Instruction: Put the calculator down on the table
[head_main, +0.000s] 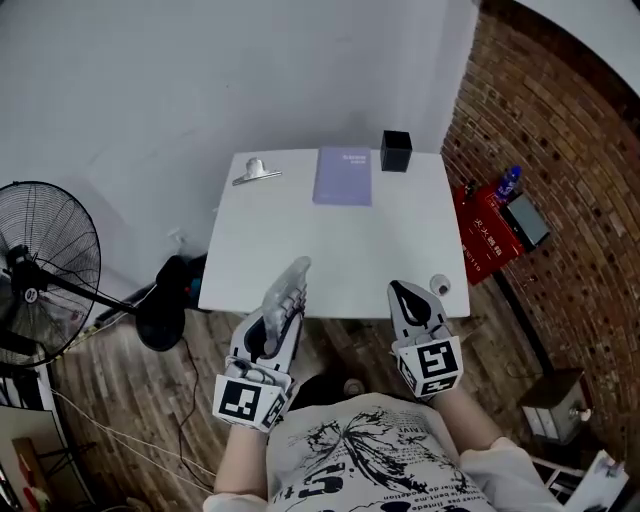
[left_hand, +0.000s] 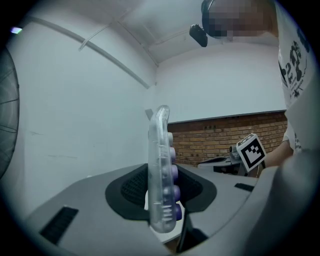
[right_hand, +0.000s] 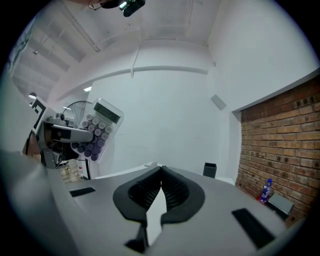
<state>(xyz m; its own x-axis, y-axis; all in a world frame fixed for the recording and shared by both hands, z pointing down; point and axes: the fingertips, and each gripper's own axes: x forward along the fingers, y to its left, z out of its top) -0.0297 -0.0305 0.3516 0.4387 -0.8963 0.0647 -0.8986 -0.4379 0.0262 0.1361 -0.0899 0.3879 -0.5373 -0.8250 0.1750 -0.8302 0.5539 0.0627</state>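
Clear plastic calculator (left_hand: 160, 150), rounded purple keys (left_hand: 173, 172)

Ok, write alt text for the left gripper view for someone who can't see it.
The left gripper holds a clear calculator with purple keys upright on edge between its dark fingers. Behind are a white wall and a brick wall.
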